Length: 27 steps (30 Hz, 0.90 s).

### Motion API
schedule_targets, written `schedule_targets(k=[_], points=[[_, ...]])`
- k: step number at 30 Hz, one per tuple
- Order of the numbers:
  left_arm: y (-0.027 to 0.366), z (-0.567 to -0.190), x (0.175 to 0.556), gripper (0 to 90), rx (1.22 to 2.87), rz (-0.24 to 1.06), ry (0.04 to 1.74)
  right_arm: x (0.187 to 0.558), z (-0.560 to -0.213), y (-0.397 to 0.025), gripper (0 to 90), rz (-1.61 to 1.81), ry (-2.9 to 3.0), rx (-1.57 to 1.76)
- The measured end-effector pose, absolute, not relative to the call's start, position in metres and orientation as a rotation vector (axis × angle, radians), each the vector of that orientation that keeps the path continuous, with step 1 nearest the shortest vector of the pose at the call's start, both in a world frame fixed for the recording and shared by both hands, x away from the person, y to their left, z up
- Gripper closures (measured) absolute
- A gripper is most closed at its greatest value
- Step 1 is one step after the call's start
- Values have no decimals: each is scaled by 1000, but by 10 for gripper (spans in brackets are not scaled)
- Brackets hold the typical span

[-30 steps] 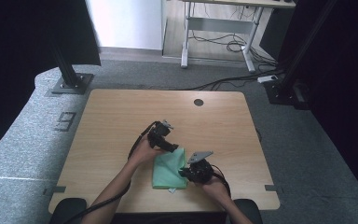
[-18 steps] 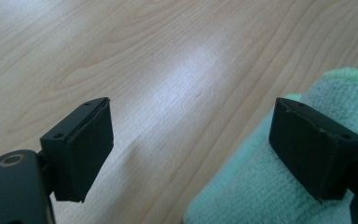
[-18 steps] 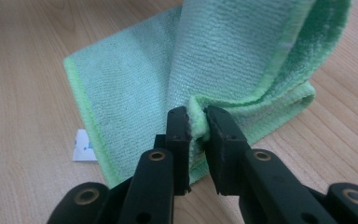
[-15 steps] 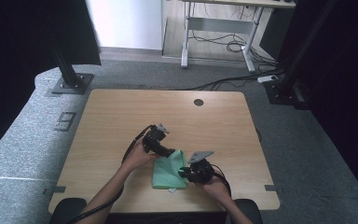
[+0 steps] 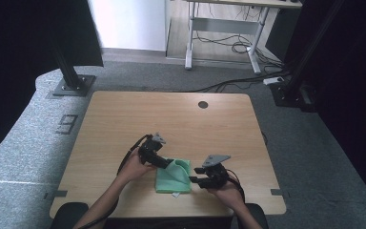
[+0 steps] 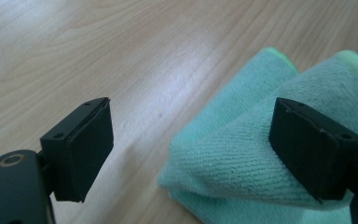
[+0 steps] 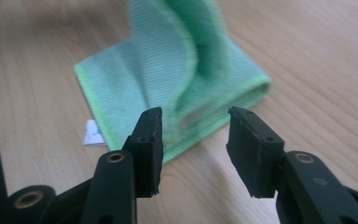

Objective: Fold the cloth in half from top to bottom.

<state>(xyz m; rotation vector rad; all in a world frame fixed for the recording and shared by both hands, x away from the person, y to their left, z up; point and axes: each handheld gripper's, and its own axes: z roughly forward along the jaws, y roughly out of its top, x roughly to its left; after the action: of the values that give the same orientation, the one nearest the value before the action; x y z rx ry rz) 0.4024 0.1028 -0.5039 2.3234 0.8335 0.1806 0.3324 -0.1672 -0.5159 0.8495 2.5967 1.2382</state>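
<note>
both grippers wide: left gripper [image 6: 191,154] straddles green cloth [image 5: 174,175] fold, prob to pinch; right gripper [image 7: 193,140] waits beside edge.

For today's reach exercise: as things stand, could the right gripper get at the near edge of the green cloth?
Probably yes. The right gripper is open, facing the green cloth with bare table between them.

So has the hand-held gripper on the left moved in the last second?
Yes. The left hand-held gripper has slid toward the person's edge of the table, away from the round cable hole, and now reaches the green cloth.
</note>
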Motion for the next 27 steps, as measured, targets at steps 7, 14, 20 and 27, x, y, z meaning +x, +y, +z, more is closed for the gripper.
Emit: schedule_targets(k=[7, 14, 20, 27], points=[[116, -510, 383, 138, 2317, 176, 834, 342, -513, -173, 448, 1241, 2543, 874], [125, -515, 364, 137, 2298, 184, 829, 355, -518, -156, 328, 1207, 2522, 947], [131, -520, 353, 137, 2323, 218, 831, 357, -522, -138, 265, 1165, 2559, 935], [132, -511, 358, 131, 2268, 264, 859, 344, -532, -131, 249, 1077, 2617, 897]])
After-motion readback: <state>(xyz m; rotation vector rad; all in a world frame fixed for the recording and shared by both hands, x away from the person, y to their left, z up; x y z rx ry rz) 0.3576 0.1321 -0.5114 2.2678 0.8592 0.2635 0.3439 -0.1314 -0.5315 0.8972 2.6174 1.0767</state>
